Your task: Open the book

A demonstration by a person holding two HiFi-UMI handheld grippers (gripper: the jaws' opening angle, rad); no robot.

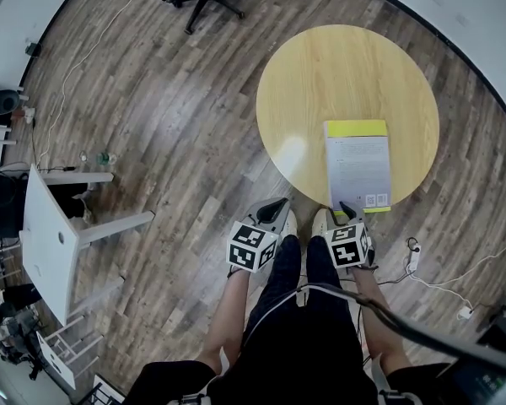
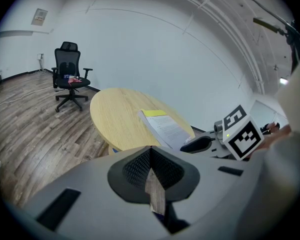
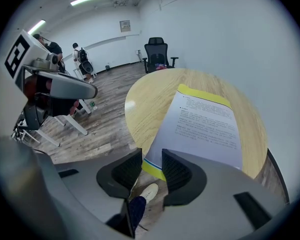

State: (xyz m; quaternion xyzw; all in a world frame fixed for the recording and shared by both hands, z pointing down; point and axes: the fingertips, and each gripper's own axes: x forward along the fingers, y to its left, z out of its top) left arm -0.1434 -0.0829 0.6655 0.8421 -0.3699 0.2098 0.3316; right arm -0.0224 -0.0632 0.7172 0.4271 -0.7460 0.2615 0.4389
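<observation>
The right gripper [image 3: 151, 170] is straddling the overhanging near corner of the thin white softcover book with yellow bands [image 3: 206, 121] — jaws apart, not pressing — while the left gripper [image 2: 150, 159] is hanging empty, jaws together. The book is lying flat at the near edge of the round pale wooden table [image 3: 150, 91]; probably light and floppy, it is asking for a pinch on the cover alone there.
</observation>
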